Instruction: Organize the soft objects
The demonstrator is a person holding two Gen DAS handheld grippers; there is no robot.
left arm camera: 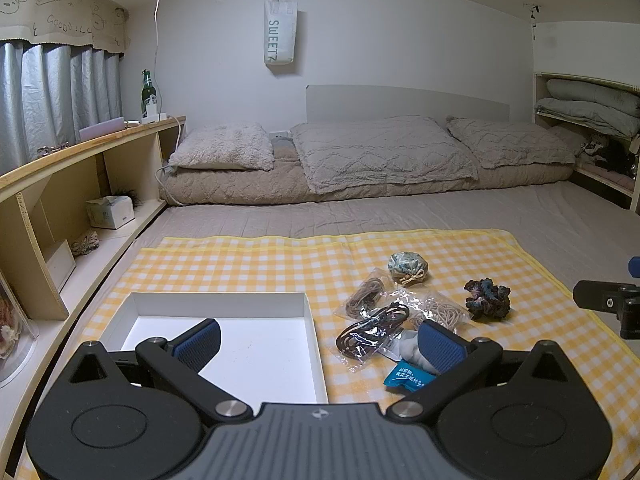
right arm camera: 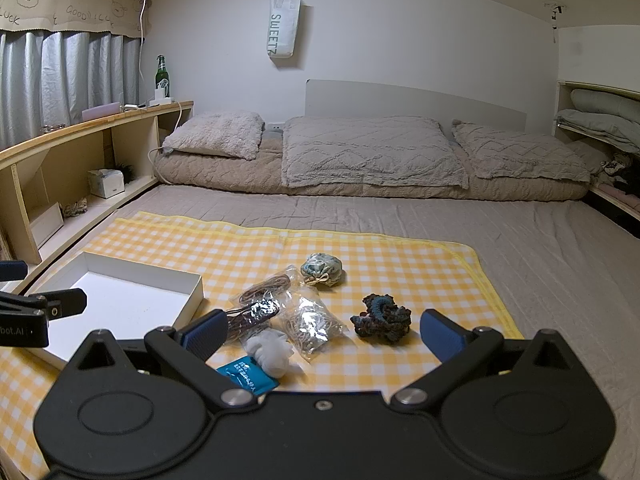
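Just ahead of the right gripper (right arm camera: 320, 336), whose jaws stand wide apart and empty, the soft objects (right arm camera: 304, 312) lie clustered on the checked cloth (right arm camera: 420, 264), likely for loading into the empty white box (left arm camera: 224, 344) under the equally spread, empty left gripper (left arm camera: 320, 338).

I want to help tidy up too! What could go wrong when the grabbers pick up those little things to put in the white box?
The clear plastic bags overlap, so pinching one might drag its neighbour along. They also look slippery and could slide out of the right gripper, which is open. The white box has low walls, so a dropped item might bounce out.
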